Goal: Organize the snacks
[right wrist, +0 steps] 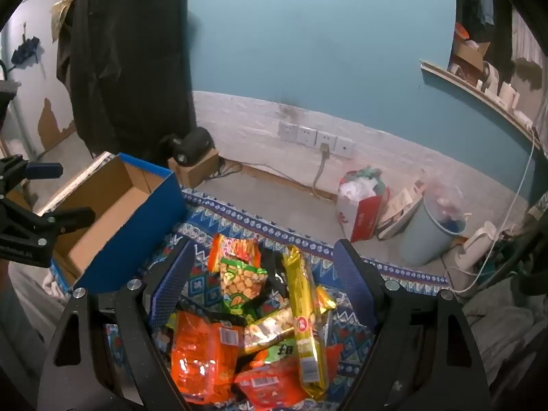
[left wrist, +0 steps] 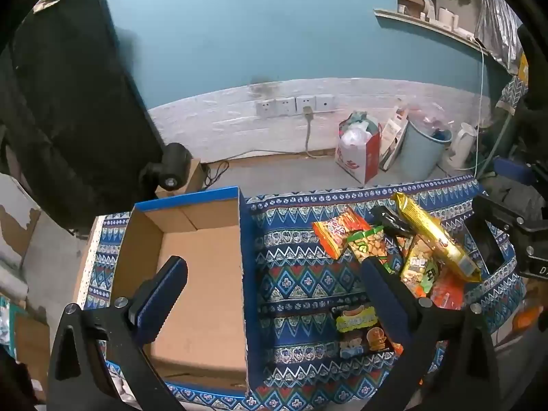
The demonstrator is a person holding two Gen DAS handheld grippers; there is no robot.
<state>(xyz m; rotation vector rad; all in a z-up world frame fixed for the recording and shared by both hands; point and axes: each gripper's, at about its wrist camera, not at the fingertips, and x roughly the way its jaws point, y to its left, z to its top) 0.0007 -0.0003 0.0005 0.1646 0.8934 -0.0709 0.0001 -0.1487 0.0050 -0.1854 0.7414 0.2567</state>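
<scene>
0 snacks lie in the box [left wrist: 191, 274] so far, so the sorting looks barely begun. From the left wrist view, the box sits open and bare on the patterned cloth [left wrist: 294, 274], and the snack pile [left wrist: 404, 250] lies to its right, a gold packet [left wrist: 435, 236] on top and 1 dark packet [left wrist: 363, 328] lying apart, nearer the camera. The left gripper [left wrist: 274, 294] hovers over the box's right wall, its jaws spread wide and holding nothing.

From the right wrist view, the right gripper [right wrist: 263, 281] hangs just above the pile, jaws wide apart and empty, straddling the gold packet [right wrist: 304, 318], a peanut bag [right wrist: 239, 281] and an orange bag [right wrist: 202, 352]. Every packet is left to move, I judge.
</scene>
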